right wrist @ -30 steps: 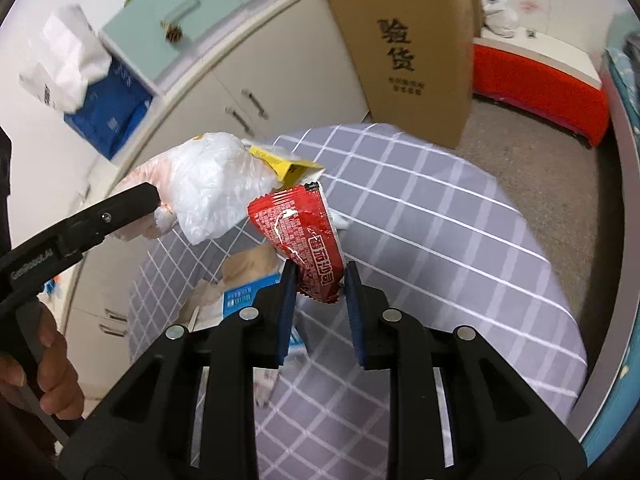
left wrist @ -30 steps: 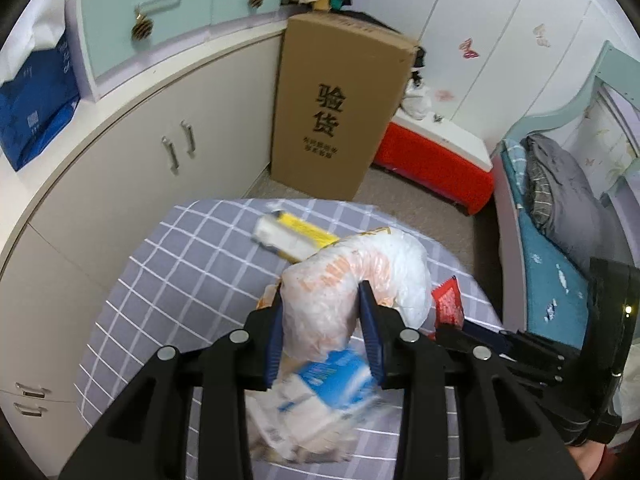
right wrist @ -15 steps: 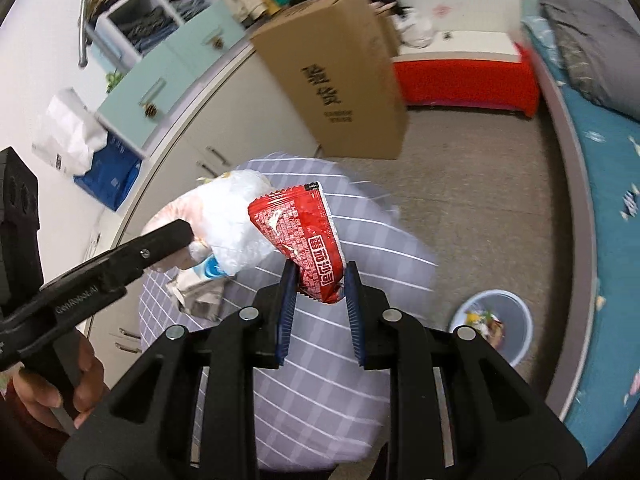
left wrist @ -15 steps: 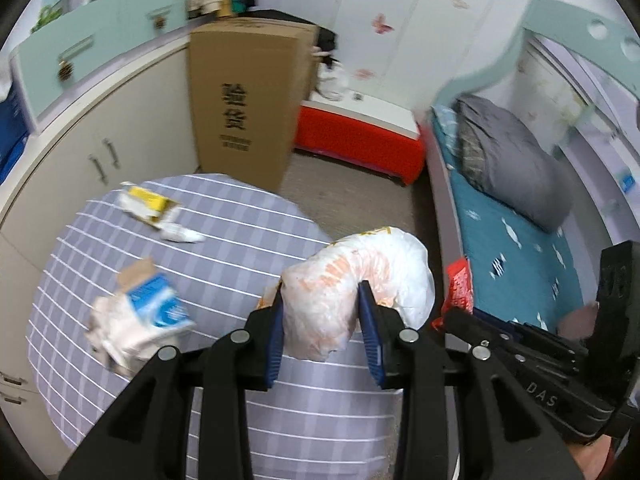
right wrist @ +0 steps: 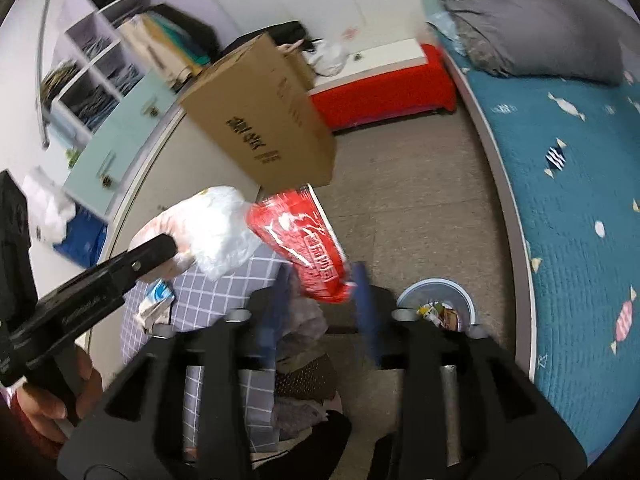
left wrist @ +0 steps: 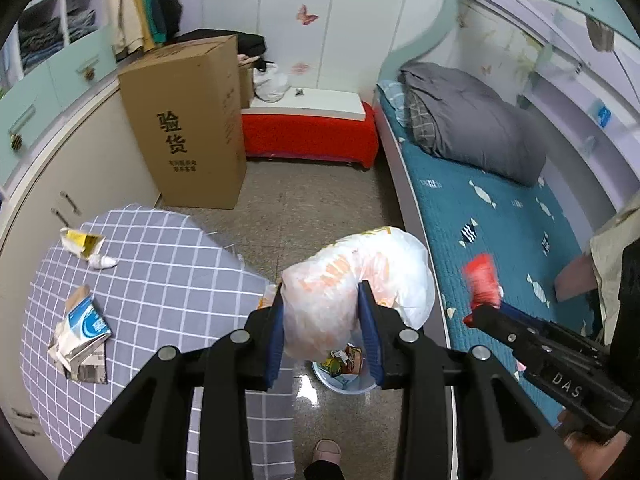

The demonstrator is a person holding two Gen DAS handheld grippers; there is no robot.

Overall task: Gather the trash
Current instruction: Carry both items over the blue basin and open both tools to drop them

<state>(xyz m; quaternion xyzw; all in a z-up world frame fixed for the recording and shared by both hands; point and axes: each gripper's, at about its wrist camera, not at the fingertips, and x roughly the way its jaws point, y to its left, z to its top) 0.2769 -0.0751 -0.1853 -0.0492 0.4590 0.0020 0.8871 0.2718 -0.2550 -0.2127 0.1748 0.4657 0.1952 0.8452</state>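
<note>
The left gripper (left wrist: 324, 320) is clamped on a crumpled white plastic bag (left wrist: 352, 280) with orange print, its blue pads pressing both sides of the bag, which bulges up and to the right above the fingers. Directly below the bag, on the speckled floor, stands a small blue bin (left wrist: 344, 376) with wrappers already in it. The right gripper (right wrist: 320, 296) has just been opening: its jaws stand apart, and a red snack wrapper (right wrist: 308, 244) sits tilted between them, its lower end against the right pad and clear of the left one, so it is no longer pinched. In the right wrist view the bin (right wrist: 440, 292) lies just right of that gripper, near the edge of the bed. A hand (right wrist: 52, 396) grips the handle of the left tool at the lower left of that view. To the left stands a round table with a grey checked cloth (left wrist: 160, 280); on it lie a crumpled blue and white packet (left wrist: 80, 332) nearer and a yellow wrapper (left wrist: 82, 242) with a white scrap beside it farther off. Beyond the table a tall cardboard box (left wrist: 188, 120) stands against the cupboards, a red bench (left wrist: 312, 136) sits at the far wall, and on the right runs a bed with a blue cover (left wrist: 500, 232) bearing a folded grey quilt (left wrist: 472, 120).
</note>
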